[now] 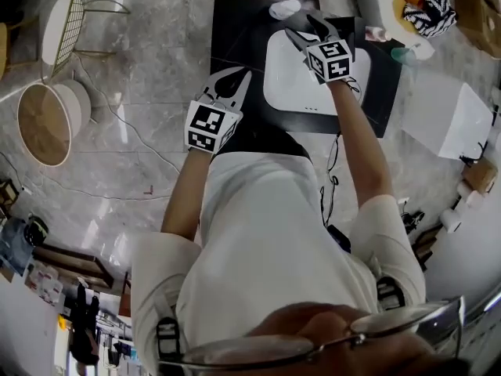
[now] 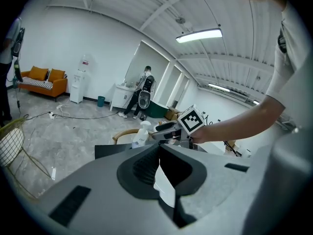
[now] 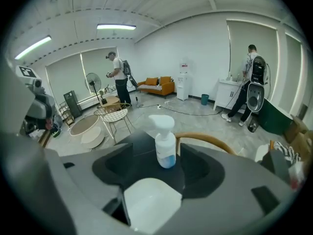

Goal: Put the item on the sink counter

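My right hand-held gripper point(image 1: 307, 25) hangs above the far edge of the black table point(image 1: 235, 30), its jaws spread wide and pressing on nothing. I judge that's because the pump bottle point(image 3: 165, 148) already stands upright on its own at that far edge, just behind the white basin point(image 1: 301, 92), so the placing looks done. In the right gripper view the bottle sits framed between the open jaws but clear of both pads. My left hand-held gripper point(image 1: 241, 77) is clenched on nothing over the table's near left corner, probably just parked out of the way. The table top is dark and glossy, with the basin sunk in its middle. Around it I see grey marbled floor point(image 1: 141, 131), a curved wooden chair back point(image 3: 210, 140) past the far edge, an orange sofa point(image 3: 157, 85) by the wall, and other people working further off.
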Motion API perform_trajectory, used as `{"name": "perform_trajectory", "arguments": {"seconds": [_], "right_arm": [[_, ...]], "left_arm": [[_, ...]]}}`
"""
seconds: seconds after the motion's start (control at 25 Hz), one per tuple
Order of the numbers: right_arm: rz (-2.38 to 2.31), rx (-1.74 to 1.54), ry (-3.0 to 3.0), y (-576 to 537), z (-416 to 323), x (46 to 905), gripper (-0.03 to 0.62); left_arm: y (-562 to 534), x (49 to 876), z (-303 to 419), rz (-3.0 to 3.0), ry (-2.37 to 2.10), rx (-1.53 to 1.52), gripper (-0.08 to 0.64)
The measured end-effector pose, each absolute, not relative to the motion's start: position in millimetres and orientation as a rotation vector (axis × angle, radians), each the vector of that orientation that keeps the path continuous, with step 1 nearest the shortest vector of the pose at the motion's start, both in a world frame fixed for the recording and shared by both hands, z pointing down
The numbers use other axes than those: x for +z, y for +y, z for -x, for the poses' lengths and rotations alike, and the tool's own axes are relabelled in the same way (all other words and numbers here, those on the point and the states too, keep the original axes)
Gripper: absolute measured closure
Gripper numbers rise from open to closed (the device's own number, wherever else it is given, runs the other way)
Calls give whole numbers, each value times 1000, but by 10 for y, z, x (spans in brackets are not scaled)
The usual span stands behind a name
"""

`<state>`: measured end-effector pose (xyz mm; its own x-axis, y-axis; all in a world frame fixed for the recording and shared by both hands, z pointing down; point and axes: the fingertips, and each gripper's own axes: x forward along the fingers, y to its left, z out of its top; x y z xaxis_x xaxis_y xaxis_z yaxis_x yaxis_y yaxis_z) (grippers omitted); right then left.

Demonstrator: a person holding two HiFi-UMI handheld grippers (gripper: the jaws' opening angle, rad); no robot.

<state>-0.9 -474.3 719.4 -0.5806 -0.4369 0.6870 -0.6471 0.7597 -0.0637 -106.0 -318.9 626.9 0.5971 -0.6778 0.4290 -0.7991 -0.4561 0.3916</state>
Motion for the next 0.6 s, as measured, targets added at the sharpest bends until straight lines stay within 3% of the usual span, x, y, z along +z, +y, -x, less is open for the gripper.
{"name": "perform_trajectory", "arguments": {"seconds": [0.6], "right_arm": [[-874,386,-2432,-3437,-491,5706,382]], "left_arm": [[-2397,5755,750,-2309,-1225,266,555]]}}
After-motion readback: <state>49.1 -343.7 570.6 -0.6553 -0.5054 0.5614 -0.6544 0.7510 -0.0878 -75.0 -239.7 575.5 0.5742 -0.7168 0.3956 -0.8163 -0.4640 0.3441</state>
